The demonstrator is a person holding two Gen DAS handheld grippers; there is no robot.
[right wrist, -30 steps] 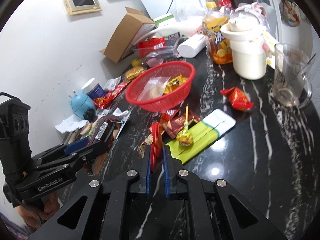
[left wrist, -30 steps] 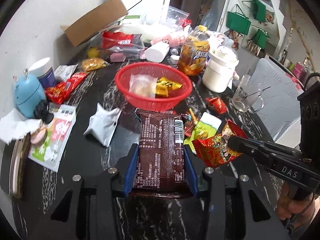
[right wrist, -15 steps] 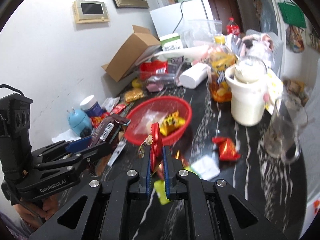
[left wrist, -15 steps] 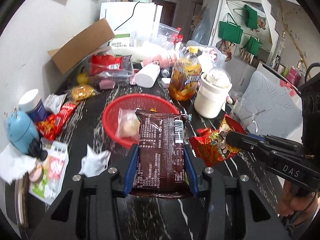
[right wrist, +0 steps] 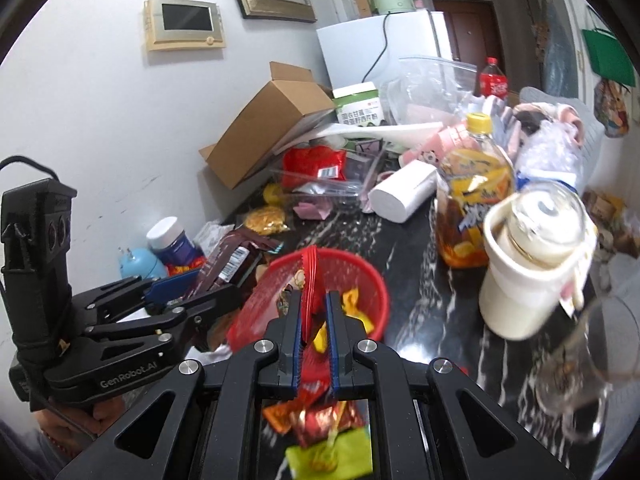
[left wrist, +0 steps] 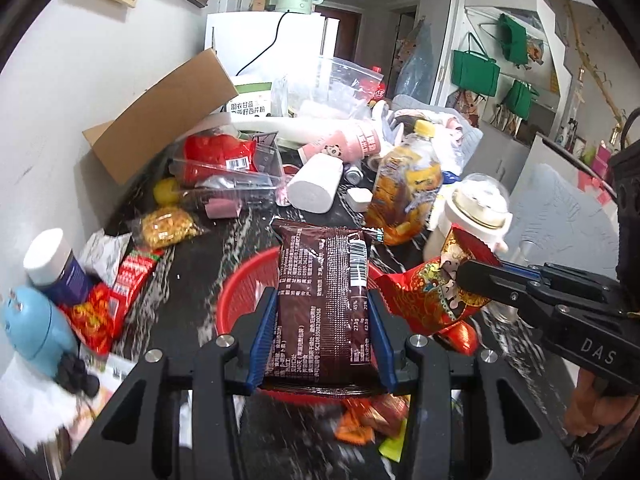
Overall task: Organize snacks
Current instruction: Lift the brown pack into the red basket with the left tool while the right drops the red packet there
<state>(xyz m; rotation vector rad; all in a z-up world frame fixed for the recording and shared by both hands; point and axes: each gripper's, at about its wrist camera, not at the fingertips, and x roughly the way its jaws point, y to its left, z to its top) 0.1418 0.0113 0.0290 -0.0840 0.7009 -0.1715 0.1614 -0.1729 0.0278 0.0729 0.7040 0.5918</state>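
Note:
My left gripper [left wrist: 322, 304] is shut on a dark brown snack packet [left wrist: 324, 280], held flat above the near rim of the red mesh basket [left wrist: 240, 292]. To its right, my right gripper [left wrist: 460, 276] pinches a red and gold snack packet [left wrist: 424, 300] over the basket's right edge. In the right wrist view the right gripper [right wrist: 314, 304] holds that red packet [right wrist: 310, 276] edge-on above the basket [right wrist: 360, 276], which holds yellow wrapped sweets [right wrist: 352, 300]. The left gripper [right wrist: 216, 292] with the brown packet [right wrist: 230, 264] hovers at the basket's left.
A white lidded jar [right wrist: 532, 268], an orange drink bottle [right wrist: 472, 188], a glass mug [right wrist: 588, 356] and a paper roll [left wrist: 316, 188] stand past the basket. Loose wrappers [right wrist: 316, 420] lie near the front. A cardboard box [left wrist: 160, 112], red packets [left wrist: 120, 288] and a blue timer [left wrist: 32, 328] crowd the left.
Both grippers have moved forward and up with their packets, from over the near tabletop to above the red basket. Neither grip has changed.

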